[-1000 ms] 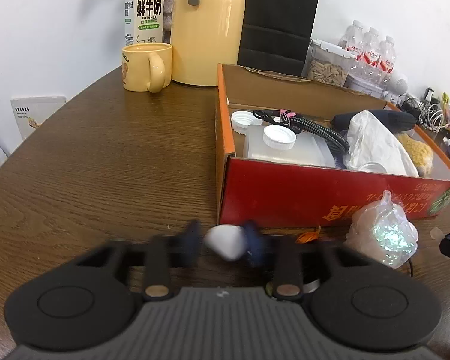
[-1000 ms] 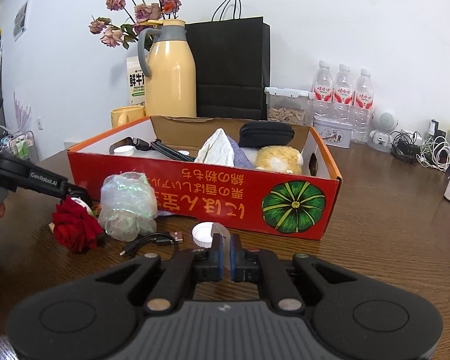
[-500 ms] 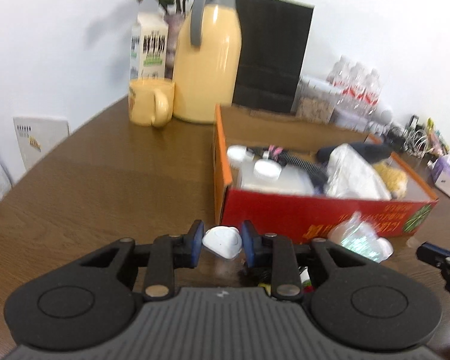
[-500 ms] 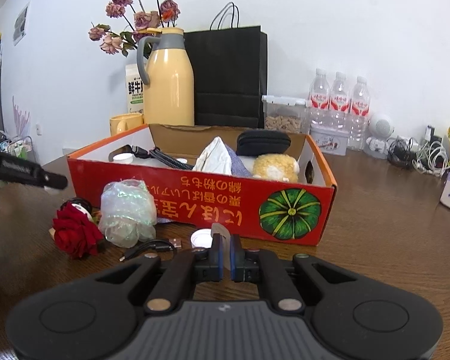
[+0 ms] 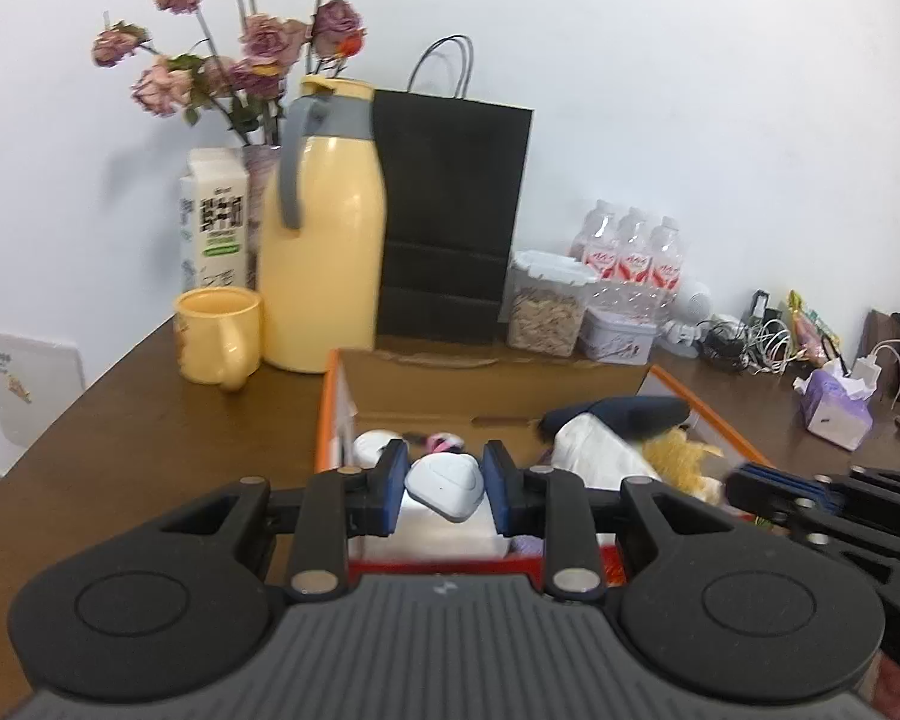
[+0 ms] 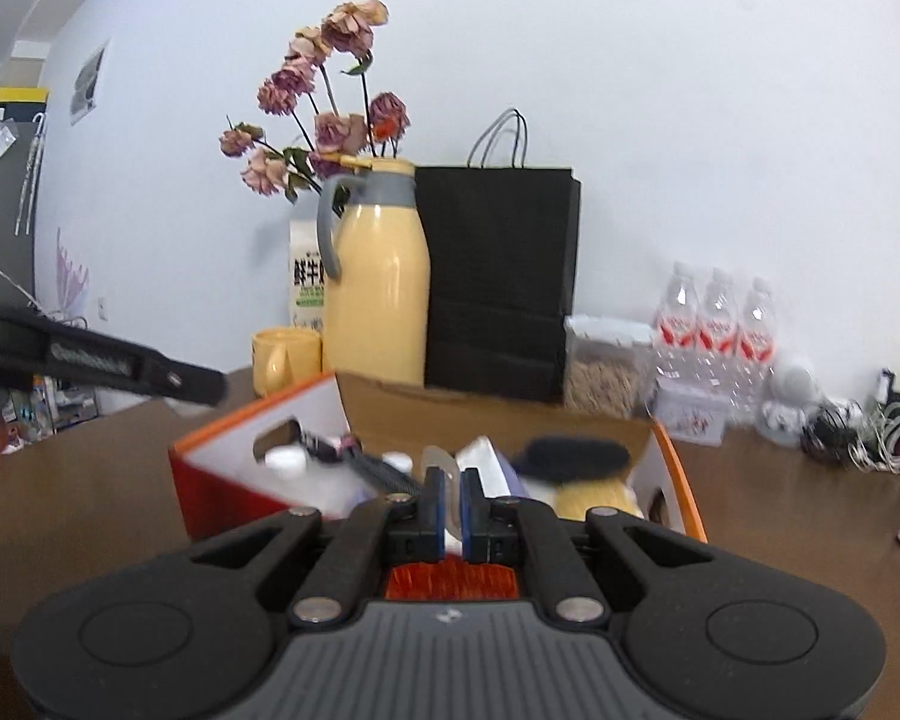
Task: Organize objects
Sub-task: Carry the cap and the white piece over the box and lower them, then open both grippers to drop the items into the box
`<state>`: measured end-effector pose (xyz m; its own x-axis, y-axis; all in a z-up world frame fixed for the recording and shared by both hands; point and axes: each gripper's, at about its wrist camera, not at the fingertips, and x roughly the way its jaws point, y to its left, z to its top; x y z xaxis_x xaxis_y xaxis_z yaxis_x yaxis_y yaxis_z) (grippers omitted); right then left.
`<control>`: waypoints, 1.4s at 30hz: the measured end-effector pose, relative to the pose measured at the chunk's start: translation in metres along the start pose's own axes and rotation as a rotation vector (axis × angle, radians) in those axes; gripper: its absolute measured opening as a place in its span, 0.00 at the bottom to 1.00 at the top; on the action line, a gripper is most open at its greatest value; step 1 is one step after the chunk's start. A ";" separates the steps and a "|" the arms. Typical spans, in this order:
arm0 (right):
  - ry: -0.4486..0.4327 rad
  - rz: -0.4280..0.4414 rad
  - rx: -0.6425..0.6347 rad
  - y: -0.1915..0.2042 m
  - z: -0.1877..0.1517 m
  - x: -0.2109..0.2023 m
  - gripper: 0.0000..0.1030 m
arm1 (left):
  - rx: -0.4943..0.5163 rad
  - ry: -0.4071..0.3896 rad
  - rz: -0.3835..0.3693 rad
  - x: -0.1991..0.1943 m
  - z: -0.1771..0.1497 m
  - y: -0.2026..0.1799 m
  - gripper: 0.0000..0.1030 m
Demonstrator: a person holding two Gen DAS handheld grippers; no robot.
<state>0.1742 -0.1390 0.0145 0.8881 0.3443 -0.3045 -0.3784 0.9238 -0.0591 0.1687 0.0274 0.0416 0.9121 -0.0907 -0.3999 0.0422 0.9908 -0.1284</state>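
Note:
My left gripper [image 5: 445, 468] is shut on a small white rounded-triangle gadget [image 5: 444, 489], held above the near edge of the red and orange cardboard box [image 5: 330, 408]. In the right wrist view, my right gripper [image 6: 450, 480] is shut on a thin translucent piece [image 6: 435, 459] that sticks up past its blue pads. It too hangs over the near wall of the box [image 6: 222, 480]. The box holds white bottles [image 6: 285, 462], a black case [image 5: 624, 411], a yellow fluffy thing [image 5: 675, 459] and white wrapping [image 5: 594, 450]. Each gripper shows at the edge of the other's view.
Behind the box stand a yellow thermos jug [image 5: 324, 252], a yellow mug [image 5: 216, 336], a milk carton [image 5: 213, 222], dried roses [image 5: 252, 54] and a black paper bag [image 5: 450, 222]. Water bottles [image 5: 630, 258], a cereal tub [image 5: 546, 312], cables [image 5: 744, 342] and a purple tissue pack [image 5: 834, 408] lie right.
Both grippers have risen from table level and tipped upward, each keeping its object. The views now look over the box rim; the red rose and plastic wrap on the table have dropped from sight.

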 end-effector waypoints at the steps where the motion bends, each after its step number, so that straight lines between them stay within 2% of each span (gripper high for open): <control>1: -0.002 0.000 -0.001 0.001 0.004 0.006 0.04 | -0.001 -0.002 -0.005 0.004 0.002 -0.003 0.27; 9: 0.027 -0.009 0.031 0.002 0.024 0.060 0.04 | 0.003 -0.023 -0.008 0.043 0.015 -0.016 0.27; 16: 0.079 -0.012 0.082 -0.007 0.007 0.091 0.04 | 0.018 0.009 0.011 0.072 0.004 -0.015 0.27; 22: 0.118 -0.012 0.097 -0.010 -0.002 0.096 0.08 | 0.044 0.008 0.023 0.072 -0.001 -0.018 0.28; 24: 0.122 -0.028 0.098 -0.010 -0.004 0.096 0.10 | 0.049 0.001 0.033 0.071 -0.003 -0.018 0.33; 25: 0.124 -0.040 0.098 -0.010 -0.004 0.095 0.11 | 0.049 0.000 0.038 0.071 -0.003 -0.017 0.44; 26: 0.126 -0.050 0.100 -0.011 -0.005 0.094 0.14 | 0.049 -0.005 0.042 0.070 -0.003 -0.017 0.54; 27: 0.126 -0.055 0.104 -0.012 -0.005 0.093 0.22 | 0.050 -0.013 0.047 0.069 -0.004 -0.016 0.58; 28: 0.125 -0.064 0.107 -0.013 -0.005 0.092 0.36 | 0.051 -0.021 0.052 0.067 -0.003 -0.016 0.66; 29: 0.123 -0.074 0.109 -0.014 -0.005 0.092 0.45 | 0.050 -0.029 0.059 0.066 -0.003 -0.016 0.82; 31: 0.113 -0.088 0.113 -0.016 -0.005 0.090 0.71 | 0.051 -0.050 0.073 0.063 -0.002 -0.016 0.99; 32: 0.107 -0.091 0.118 -0.017 -0.005 0.090 0.77 | 0.055 -0.065 0.076 0.060 -0.002 -0.016 1.00; 33: 0.101 -0.094 0.122 -0.017 -0.005 0.089 0.90 | 0.057 -0.076 0.076 0.058 -0.002 -0.017 1.00; 34: 0.098 -0.096 0.125 -0.018 -0.005 0.088 0.98 | 0.057 -0.083 0.079 0.057 -0.002 -0.017 1.00; 42: 0.091 -0.094 0.142 -0.022 -0.003 0.086 1.00 | 0.057 -0.093 0.090 0.053 -0.001 -0.019 1.00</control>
<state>0.2581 -0.1299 -0.0129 0.8879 0.2451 -0.3893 -0.2490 0.9676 0.0413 0.2157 0.0038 0.0221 0.9471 0.0055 -0.3210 -0.0203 0.9989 -0.0428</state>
